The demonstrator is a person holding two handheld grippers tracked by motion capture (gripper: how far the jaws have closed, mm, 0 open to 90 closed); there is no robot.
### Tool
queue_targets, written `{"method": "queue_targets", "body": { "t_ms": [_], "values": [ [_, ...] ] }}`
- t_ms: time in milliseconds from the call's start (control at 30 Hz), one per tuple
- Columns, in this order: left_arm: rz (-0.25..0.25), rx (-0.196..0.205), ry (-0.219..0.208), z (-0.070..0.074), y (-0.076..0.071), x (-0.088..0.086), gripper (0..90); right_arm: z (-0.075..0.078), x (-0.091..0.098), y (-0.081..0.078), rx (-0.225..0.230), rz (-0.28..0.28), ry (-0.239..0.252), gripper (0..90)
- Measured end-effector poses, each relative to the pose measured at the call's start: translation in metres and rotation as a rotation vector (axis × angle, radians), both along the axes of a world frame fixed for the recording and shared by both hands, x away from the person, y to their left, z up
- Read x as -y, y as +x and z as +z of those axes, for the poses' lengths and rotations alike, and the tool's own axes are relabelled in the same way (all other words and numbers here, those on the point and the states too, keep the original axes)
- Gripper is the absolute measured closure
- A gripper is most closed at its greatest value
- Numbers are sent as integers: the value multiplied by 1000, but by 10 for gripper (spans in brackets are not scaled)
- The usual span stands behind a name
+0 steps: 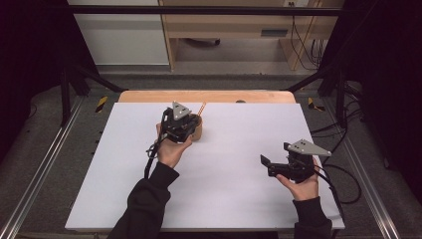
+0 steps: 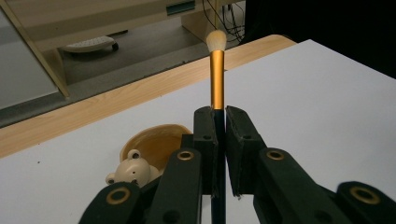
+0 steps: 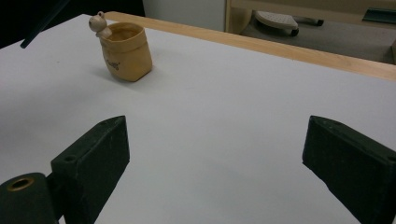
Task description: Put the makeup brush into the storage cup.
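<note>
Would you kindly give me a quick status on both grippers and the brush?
Left gripper shut on makeup brush, above the bear cup. Right gripper open, empty. Nothing in the way.

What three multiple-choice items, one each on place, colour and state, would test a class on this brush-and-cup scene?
1. Where is the cup?
A. on the white table
B. on the floor
C. between the right gripper's jaws

2. What colour is the brush's metal sleeve?
A. blue
B. orange-gold
C. green

3. How does the right gripper stand?
A. shut on the brush
B. shut on the cup
C. open, with nothing in it

Answers:
1 A, the cup stands on the white top near its far edge.
2 B, the sleeve shines orange-gold below the pale bristles, above the left gripper that clamps the handle.
3 C, its jaws stand wide apart over bare table.
</note>
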State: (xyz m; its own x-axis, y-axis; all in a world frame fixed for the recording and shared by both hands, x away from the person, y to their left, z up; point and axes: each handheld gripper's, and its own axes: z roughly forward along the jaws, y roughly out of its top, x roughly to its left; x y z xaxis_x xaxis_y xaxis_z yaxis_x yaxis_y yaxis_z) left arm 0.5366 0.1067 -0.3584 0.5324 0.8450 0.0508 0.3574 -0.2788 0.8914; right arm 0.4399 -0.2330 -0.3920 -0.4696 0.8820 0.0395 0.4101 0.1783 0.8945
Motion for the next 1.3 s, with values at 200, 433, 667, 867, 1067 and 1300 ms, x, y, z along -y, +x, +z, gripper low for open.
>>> {"method": "queue_targets", "body": {
  "t_ms": [200,433,667,867,1067,1300],
  "values": [
    [1,1,0,4,6,3,823,0,0,0,0,0,0,75],
    [7,12,-15,8,10,3,823,-1,-1,1,0,7,0,75],
    [18,32,-26,13,14,3,823,-1,-2,1,-5,9,5,75],
    [16,46,-38,15,13,5,823,-1,-2,1,-2,15,9,79],
    [15,57,-36,16,13,4,823,-2,-3,1,-5,21,13,82],
    [30,68,-52,17,23,3,823,-2,-3,2,-6,22,7,83]
  ]
}}
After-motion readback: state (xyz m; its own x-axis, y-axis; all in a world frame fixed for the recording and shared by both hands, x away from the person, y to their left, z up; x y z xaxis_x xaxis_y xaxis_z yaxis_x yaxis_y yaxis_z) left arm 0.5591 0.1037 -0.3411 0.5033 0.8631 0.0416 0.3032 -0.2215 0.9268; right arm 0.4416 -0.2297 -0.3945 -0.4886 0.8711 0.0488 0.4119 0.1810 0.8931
